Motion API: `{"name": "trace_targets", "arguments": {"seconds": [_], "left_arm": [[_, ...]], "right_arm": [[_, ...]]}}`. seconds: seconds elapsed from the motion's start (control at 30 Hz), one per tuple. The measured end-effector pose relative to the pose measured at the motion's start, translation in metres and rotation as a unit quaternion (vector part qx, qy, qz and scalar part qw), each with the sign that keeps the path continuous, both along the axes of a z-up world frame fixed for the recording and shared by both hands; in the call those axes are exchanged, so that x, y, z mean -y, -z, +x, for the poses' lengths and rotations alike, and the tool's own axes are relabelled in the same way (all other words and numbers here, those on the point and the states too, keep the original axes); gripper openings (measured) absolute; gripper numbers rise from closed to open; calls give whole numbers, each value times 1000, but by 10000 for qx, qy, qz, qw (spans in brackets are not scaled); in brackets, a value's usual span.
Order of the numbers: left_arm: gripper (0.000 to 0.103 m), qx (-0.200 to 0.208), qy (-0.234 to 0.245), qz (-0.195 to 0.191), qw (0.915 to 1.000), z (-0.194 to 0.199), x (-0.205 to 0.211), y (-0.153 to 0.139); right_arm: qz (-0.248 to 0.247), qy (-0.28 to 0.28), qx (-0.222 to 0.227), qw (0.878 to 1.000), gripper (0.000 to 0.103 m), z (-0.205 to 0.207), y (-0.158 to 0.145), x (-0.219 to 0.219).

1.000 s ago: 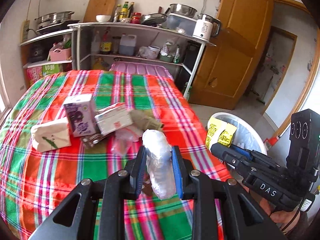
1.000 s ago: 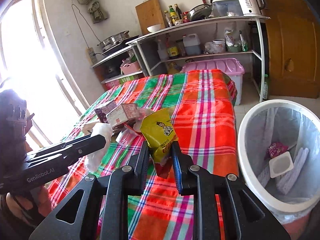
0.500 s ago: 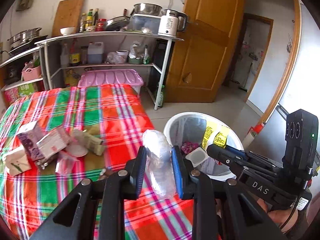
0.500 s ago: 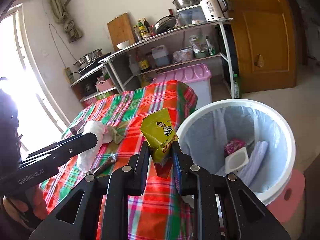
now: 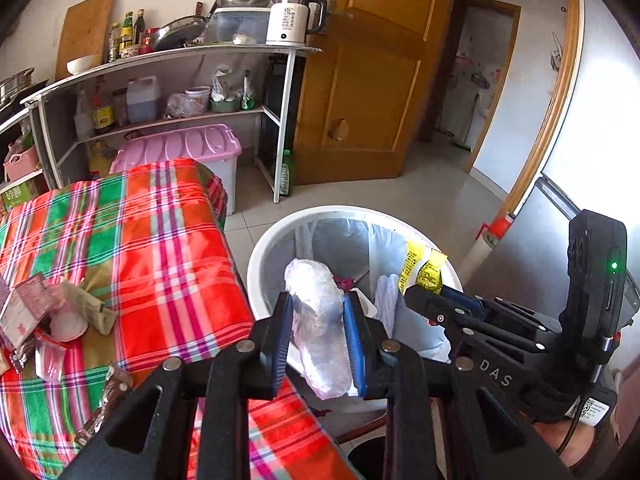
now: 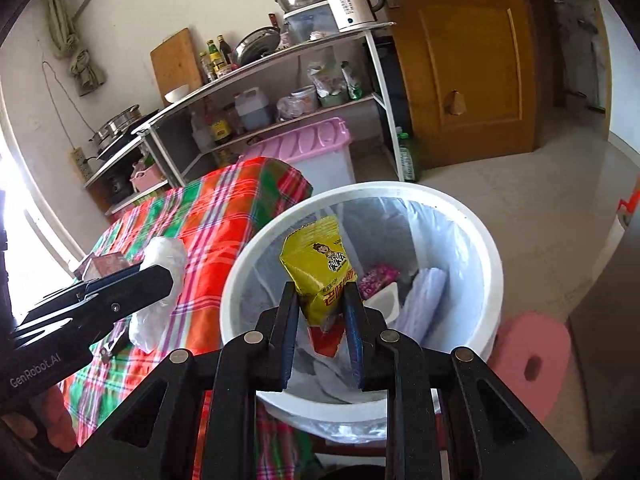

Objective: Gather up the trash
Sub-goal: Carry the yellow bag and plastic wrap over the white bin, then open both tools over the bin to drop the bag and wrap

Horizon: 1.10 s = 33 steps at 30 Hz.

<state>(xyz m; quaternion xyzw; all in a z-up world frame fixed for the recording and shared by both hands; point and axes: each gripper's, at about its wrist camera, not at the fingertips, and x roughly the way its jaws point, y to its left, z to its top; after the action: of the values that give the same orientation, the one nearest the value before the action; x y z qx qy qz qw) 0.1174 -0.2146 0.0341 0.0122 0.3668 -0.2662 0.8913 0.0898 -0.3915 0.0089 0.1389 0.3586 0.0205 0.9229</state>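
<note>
I have my left tool (image 5: 319, 334) clamped on a crumpled clear plastic bag (image 5: 318, 320) and my right tool (image 6: 322, 322) on a yellow snack packet (image 6: 320, 270), both over the white bin (image 6: 486, 240) at frame centre, undropped, with cartons and wrappers (image 5: 44, 316) left on the tabletop (image 5: 160, 248) at lower left.

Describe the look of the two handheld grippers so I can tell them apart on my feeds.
Both are matte black with silver rivets and blue pads on the fingers. The left gripper bears white "GenRobot.AI" lettering. The right gripper reads "DAS" in white, carries a black camera block with a green light, and has a QR sticker and a thin cable at its base.
</note>
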Motion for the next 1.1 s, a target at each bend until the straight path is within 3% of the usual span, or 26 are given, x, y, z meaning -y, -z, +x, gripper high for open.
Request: {"name": "trace_targets", "arguments": {"seconds": [0.33,0.43,0.5,0.57,0.8,1.1], "left_arm": [[28,-195,101,40,9998,10,21,11],[33,-188,61,85,9998,10,21,13],[43,-204,46,65,9998,10,20,13],[44,-188,49,56,9998,9,19,12],[55,-87,5,7,10000,1,8,6],[59,34,-171,-137,9998,-12,-22,-3]], "right_arm": [[-247,276,-363,9987,25,10,18,20],[-275,285,-415,9984,26,11,20,22],[-297,280,-389,9984,38,9,20,22],[-287,256,-342,9987,41,8,19,21],[-261,336,-301,9986,42,3,14,17],[-172,212,-96,9996,42,-7,0,-1]]}}
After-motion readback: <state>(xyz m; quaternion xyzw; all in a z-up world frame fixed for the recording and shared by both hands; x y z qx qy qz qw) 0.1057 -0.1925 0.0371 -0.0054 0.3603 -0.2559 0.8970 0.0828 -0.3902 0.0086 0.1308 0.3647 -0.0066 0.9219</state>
